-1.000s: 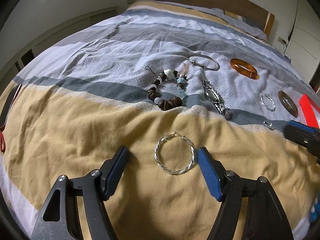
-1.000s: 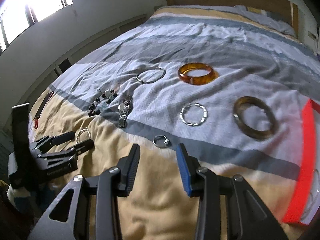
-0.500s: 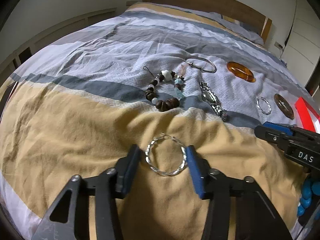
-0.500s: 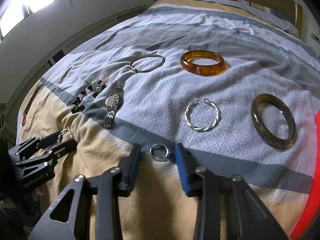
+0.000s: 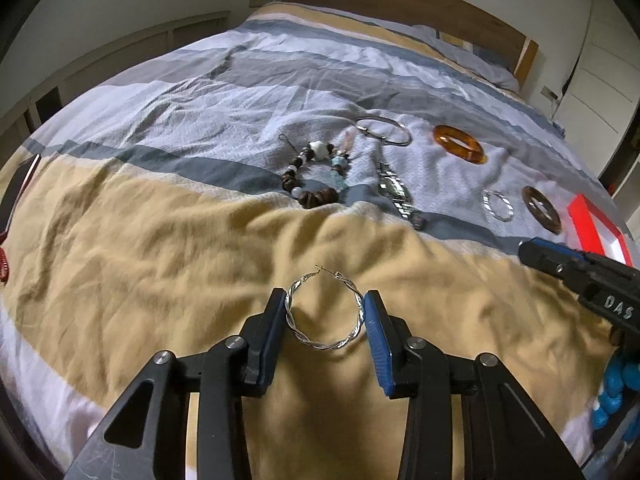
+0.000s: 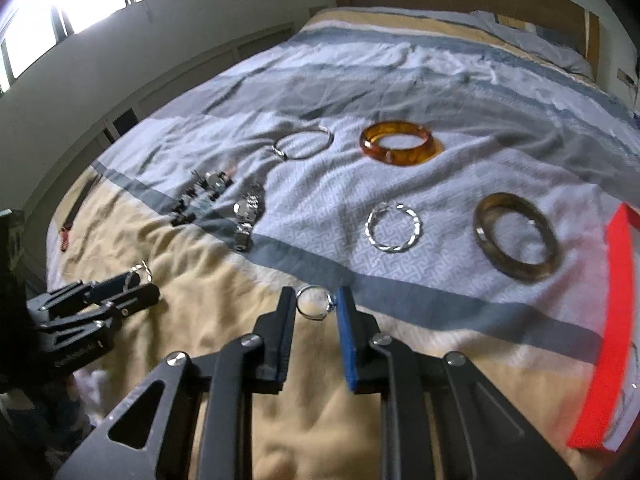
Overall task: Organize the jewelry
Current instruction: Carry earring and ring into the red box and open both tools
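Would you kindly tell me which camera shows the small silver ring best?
The right wrist view: the small silver ring lies sharp and unobstructed between the right tongs. The left wrist view does not show it.

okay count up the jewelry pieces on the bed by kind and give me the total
Twisted silver hoop earrings: 2
Bangles: 3, amber, brown, thin silver
Beaded bracelet: 1
Silver watch: 1
Small silver ring: 1
Total: 8
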{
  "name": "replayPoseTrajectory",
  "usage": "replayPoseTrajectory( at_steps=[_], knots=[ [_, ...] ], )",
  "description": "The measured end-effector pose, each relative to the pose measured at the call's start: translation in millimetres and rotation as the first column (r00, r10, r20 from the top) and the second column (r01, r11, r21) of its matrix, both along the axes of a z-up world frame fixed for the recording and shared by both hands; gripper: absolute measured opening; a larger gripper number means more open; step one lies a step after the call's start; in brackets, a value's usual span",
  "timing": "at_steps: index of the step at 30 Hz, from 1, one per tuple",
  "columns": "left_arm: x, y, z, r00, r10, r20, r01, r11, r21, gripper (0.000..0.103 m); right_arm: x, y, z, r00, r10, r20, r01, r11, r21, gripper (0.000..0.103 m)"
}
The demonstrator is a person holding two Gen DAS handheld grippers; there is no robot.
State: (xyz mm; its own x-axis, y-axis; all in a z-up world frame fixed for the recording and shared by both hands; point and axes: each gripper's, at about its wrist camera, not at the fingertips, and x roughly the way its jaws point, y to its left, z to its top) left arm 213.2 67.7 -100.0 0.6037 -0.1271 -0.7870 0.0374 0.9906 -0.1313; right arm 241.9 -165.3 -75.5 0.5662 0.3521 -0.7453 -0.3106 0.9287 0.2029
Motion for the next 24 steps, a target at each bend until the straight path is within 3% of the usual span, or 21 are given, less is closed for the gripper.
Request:
replayPoseTrajectory(
  at_steps=[12, 24],
  knots=[
    [-59, -41, 57, 0.995, -0.084, 0.053, 0.084, 0.996, 0.017, 0.039, -87, -49, 55, 0.994, -0.093, 0.063, 0.092, 0.995, 0.03, 0.019],
    [-111, -112, 88, 0.973, -0.217, 0.08, 0.215, 0.976, 0.032, 0.039, -176, -139, 77, 0.958, -0.266, 0.106, 0.262, 0.964, 0.054, 0.019]
  ],
)
